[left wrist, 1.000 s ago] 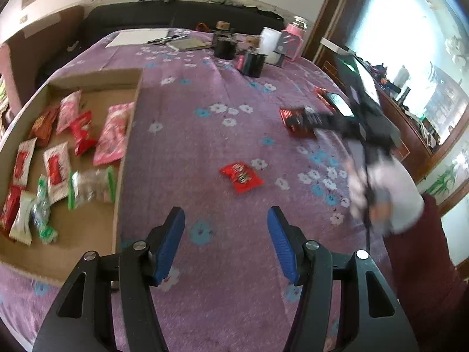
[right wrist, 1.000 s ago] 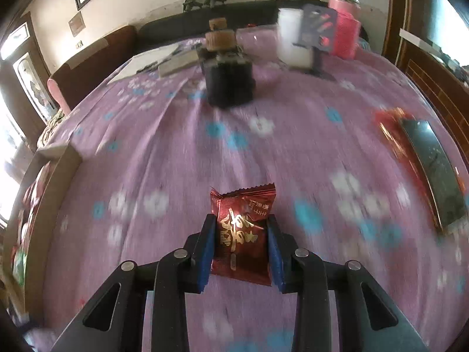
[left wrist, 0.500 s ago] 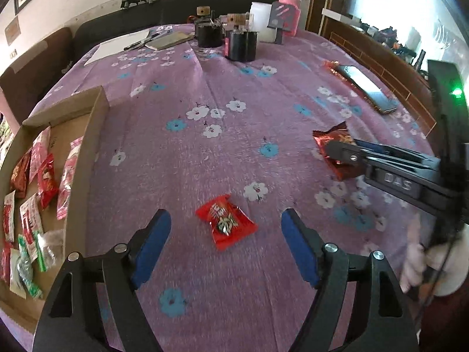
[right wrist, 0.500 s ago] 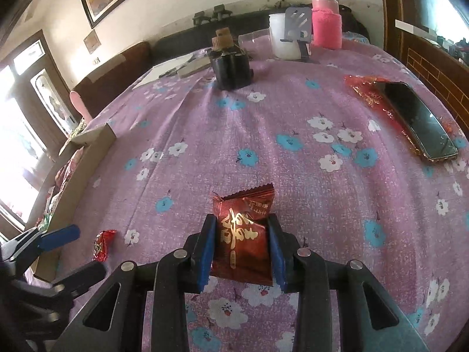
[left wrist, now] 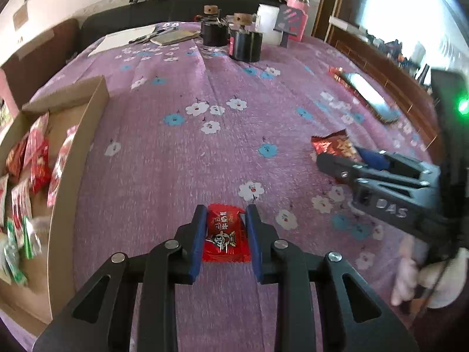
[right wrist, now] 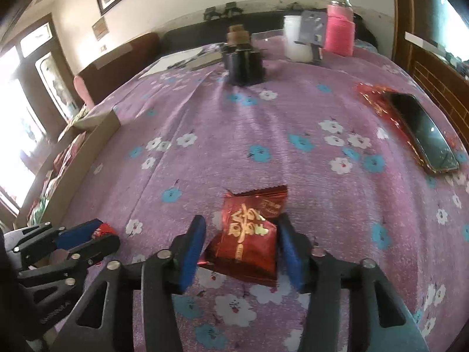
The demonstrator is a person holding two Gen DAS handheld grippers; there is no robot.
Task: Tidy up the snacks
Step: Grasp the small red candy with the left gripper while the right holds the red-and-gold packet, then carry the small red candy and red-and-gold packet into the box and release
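On the purple cloth [left wrist: 181,158], the left gripper [left wrist: 225,236] has just closed on the bright red snack [left wrist: 225,239] (loose half a second ago); the right gripper [right wrist: 241,248] has just opened, seemingly freeing the dark red packet [right wrist: 249,234].

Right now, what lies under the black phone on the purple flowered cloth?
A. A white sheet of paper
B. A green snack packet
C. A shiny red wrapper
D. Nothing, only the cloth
C: in the right wrist view the phone rests on a shiny red wrapper, whose crinkled edges stick out around it on the cloth.
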